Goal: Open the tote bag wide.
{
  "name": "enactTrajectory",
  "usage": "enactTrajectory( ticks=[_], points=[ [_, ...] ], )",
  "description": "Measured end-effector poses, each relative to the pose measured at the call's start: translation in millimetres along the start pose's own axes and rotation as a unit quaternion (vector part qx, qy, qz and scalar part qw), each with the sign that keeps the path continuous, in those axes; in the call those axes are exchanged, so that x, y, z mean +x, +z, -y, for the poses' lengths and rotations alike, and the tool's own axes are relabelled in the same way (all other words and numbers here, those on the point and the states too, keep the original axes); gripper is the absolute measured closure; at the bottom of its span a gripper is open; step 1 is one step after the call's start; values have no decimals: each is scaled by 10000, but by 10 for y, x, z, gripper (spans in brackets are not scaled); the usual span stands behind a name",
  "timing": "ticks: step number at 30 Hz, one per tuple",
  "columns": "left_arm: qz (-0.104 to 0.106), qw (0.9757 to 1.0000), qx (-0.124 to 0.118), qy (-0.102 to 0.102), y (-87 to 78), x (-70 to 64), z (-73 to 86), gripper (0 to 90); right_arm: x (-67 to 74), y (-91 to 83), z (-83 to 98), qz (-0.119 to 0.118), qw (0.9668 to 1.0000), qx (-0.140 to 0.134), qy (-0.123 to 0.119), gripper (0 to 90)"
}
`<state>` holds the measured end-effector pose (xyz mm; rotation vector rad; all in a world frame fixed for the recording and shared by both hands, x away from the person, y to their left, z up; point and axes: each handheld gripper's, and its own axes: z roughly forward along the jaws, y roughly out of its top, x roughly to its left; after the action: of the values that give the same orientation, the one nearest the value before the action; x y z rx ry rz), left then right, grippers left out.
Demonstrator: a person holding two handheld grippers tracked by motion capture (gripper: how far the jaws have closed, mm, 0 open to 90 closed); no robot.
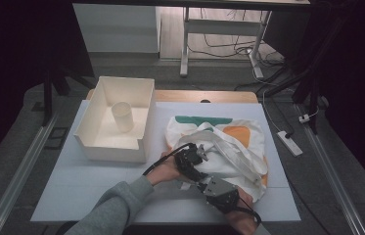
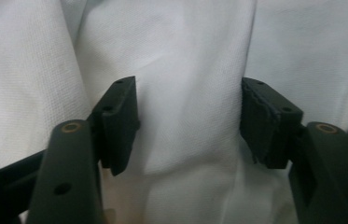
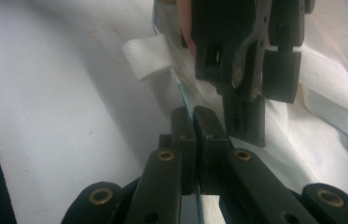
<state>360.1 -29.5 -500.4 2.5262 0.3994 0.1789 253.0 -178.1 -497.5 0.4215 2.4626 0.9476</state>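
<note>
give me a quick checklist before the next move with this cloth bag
1. Right tongs clamped on the edge of the cloth bag: ok, jaws pinched shut on the thin hem.
2. Left tongs gripping fabric: not ok, jaws stand apart with white cloth between them, pads not pressing.
3. Straps free of the tongs: cannot tell, they lie loose across the bag close to the left tongs.
4. Bag fully on the table: ok.
5. White box with the cup out of the way: ok, it sits apart, left of the bag.
</note>
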Motion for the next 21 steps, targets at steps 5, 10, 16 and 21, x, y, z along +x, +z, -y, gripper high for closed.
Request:
enactTrajectory(
  ticks=[5, 10, 16, 21],
  points=[
    [-131, 9999, -34, -73, 7, 12, 2, 819, 17, -2, -9, -86, 10000, -23, -22, 875],
    [76, 9984, -477, -309, -162, 86, 1, 860, 76, -53, -51, -125, 9998, -70, -146, 876],
    [22, 9967, -782, -214, -402, 56, -38, 854, 78, -195, -121, -139, 9994, -307, -35, 876],
    [317, 9965, -718, -284, -490, 17, 20, 851, 112, -314, -179, -352, 9984, -445, -13, 877]
  ],
)
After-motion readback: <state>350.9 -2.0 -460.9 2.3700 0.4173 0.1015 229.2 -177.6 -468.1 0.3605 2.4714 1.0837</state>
